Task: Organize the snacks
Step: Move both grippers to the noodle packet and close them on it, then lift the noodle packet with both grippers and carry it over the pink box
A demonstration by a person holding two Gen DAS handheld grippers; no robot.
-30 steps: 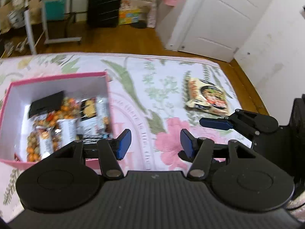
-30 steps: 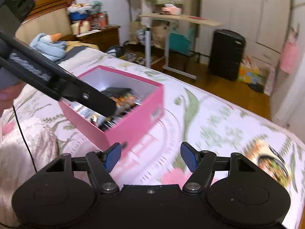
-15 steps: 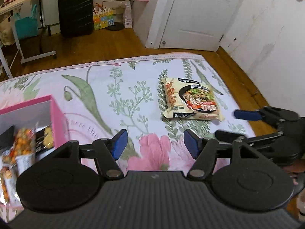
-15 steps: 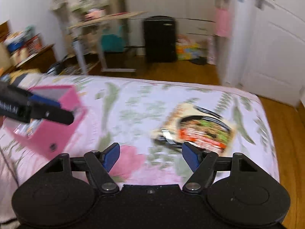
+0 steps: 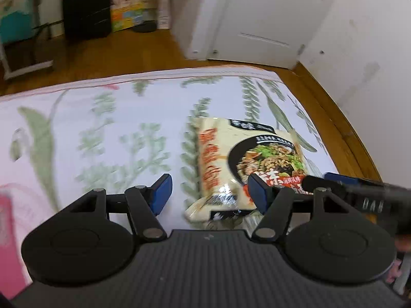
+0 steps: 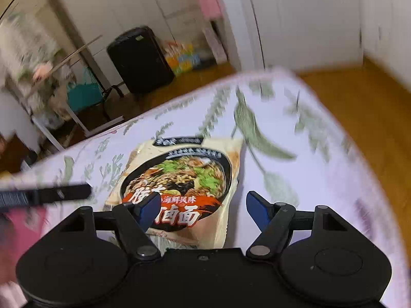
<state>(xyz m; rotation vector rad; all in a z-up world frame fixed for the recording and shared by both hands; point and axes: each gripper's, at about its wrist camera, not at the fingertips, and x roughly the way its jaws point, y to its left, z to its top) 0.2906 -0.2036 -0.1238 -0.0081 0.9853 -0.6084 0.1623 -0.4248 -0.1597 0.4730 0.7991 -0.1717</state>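
Because the flat cream plastic noodle packet (image 6: 179, 179) looks light, crinkly and slippery, the wide-open, empty right gripper (image 6: 203, 210) should probably pinch its near edge.

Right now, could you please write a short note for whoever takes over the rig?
Left tongs: open, empty, over the near left part of the noodle packet.
Right tongs: open, empty, straddling the packet's near end.
The packet lies flat on the floral bedspread, near its corner. A pink box edge shows at far left.
Done: both tongs brought to the packet.
Left: grip the packet, then carry it, presumably to the box.
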